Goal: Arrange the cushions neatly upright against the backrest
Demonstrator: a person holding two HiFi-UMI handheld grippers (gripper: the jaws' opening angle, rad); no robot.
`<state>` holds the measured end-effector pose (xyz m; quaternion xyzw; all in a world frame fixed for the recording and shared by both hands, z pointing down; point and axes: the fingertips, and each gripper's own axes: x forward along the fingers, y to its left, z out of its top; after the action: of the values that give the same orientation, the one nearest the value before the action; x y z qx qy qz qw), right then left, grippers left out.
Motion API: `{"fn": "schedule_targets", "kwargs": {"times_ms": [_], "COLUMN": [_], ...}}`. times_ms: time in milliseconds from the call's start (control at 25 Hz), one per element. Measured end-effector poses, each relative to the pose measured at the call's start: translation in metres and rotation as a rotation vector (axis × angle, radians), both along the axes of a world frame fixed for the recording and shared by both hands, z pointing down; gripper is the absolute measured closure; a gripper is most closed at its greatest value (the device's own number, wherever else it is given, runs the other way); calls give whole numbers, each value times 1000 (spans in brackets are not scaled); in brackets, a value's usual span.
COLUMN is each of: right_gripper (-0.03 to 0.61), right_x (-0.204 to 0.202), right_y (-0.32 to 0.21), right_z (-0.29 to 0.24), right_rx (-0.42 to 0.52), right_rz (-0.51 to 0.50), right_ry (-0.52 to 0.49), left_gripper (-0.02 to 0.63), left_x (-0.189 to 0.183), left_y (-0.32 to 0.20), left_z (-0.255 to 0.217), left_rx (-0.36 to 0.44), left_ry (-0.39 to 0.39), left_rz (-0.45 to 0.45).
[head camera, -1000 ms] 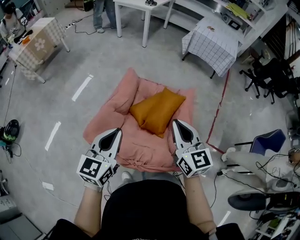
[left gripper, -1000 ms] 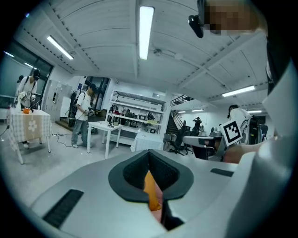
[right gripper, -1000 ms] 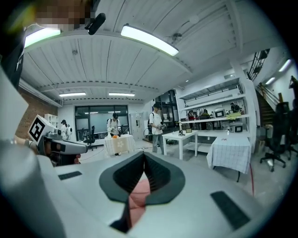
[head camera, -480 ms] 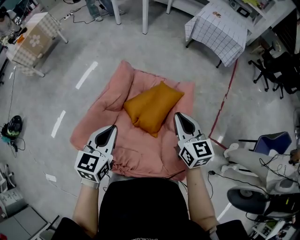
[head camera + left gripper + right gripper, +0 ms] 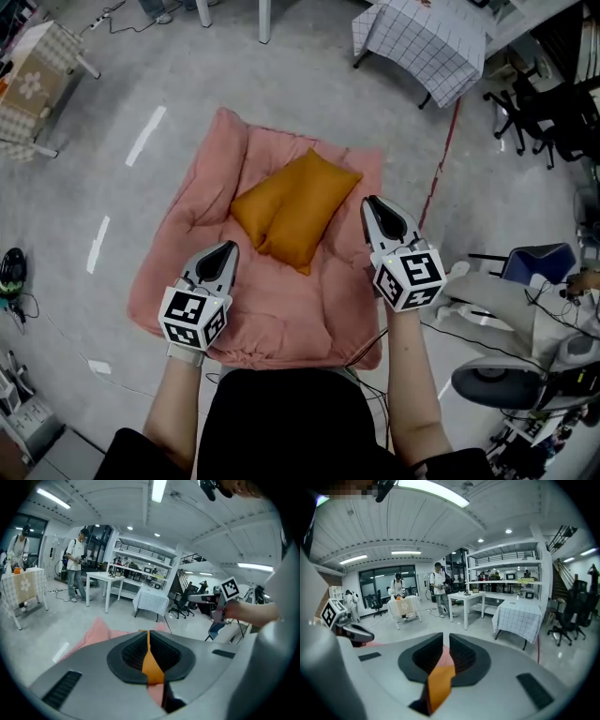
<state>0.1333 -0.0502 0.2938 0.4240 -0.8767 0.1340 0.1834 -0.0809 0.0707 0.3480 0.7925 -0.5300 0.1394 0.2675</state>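
Lying flat in the middle of the pink floor seat (image 5: 187, 281), the orange cushion (image 5: 295, 208) is not yet stood up. It rests on its broad face. Its long axis runs on a diagonal in the head view, from the near-left end by the person to the far-right end, and one corner points toward the far right edge of the seat. A crease crosses the near end, so the filling looks soft and likely to sag when lifted.

The step in hand seems to be the approach before the first grab. The left gripper (image 5: 228, 247) hovers over the seat just near-left of the cushion with its jaws together and nothing in them. The right gripper (image 5: 373, 202) hangs beside the cushion's right edge; its jaws are opening, still only a narrow gap, with nothing between them.

Next, I judge, both grippers need to open wide, take the cushion by opposite edges, tip it onto one long edge and lean it against the seat's raised part. Which edge of the seat is the backrest I cannot tell for sure; the thick rolled edge (image 5: 228, 141) at the far left looks likeliest.

Beyond lie bare floor with white strips (image 5: 145, 136) and a table with a checked cloth (image 5: 427, 42).
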Motion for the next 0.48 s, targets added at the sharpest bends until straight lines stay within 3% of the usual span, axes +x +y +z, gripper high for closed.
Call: {"fn": "schedule_targets", "kwargs": {"times_ms": [280,480], "right_gripper": [428,354], "right_x": [-7,-5], "right_y": [-20,-6], "right_z": [80,144], "right_rx": [-242,-405], "right_rz": [105,174], "right_ry": [-3,7], "left_gripper": [594,518], "left_x": [4,15], "left_y": [-29,-32], "left_z": [81,138], "left_rx": [-121,-220], "left_ry": [37,42], "left_rz": [110,182]}}
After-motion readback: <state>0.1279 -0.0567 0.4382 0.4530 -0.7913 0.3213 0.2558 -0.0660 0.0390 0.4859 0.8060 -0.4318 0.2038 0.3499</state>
